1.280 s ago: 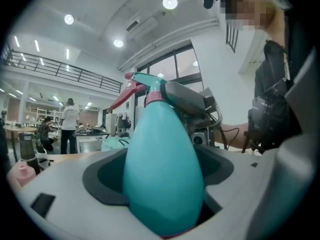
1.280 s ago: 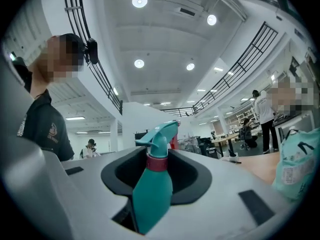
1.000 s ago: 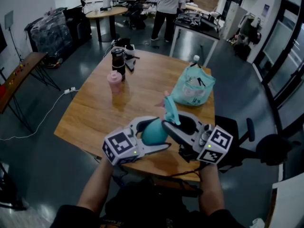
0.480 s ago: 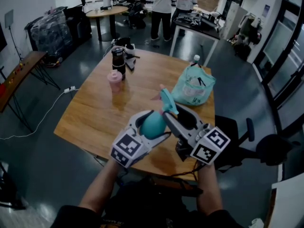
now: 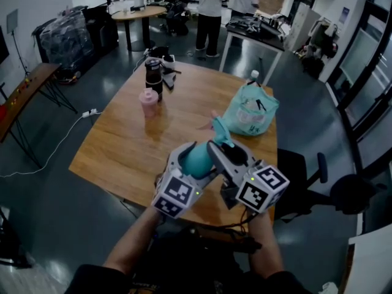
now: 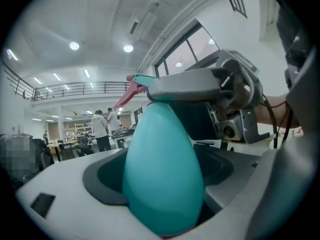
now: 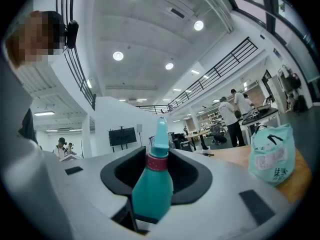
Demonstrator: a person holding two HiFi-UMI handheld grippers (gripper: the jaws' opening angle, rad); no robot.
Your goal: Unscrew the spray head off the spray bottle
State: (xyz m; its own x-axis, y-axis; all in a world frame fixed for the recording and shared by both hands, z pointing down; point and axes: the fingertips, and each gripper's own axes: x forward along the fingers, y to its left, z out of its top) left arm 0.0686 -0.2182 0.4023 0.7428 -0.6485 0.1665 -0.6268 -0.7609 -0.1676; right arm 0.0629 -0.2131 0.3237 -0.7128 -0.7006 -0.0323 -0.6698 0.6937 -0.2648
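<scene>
The teal spray bottle [image 5: 197,158] is up off the wooden table [image 5: 122,146], above its near edge, lying between your 2 grippers. Your left gripper [image 5: 196,162] is clenched on its rounded body [image 6: 162,174]. Your right gripper [image 5: 222,144] has just been closing, and its jaws now grasp the neck and spray head [image 7: 160,134]. 1 grey right jaw lies across the top of the bottle and hides the collar in the left gripper view, where only the pink trigger [image 6: 125,91] pokes out.

Just beyond the spray head, a teal plastic bag [image 5: 250,112] sits on the table. A pink cup [image 5: 147,103] and a dark flask [image 5: 152,75] stand well apart at the far left. People [image 5: 211,11] stand further back.
</scene>
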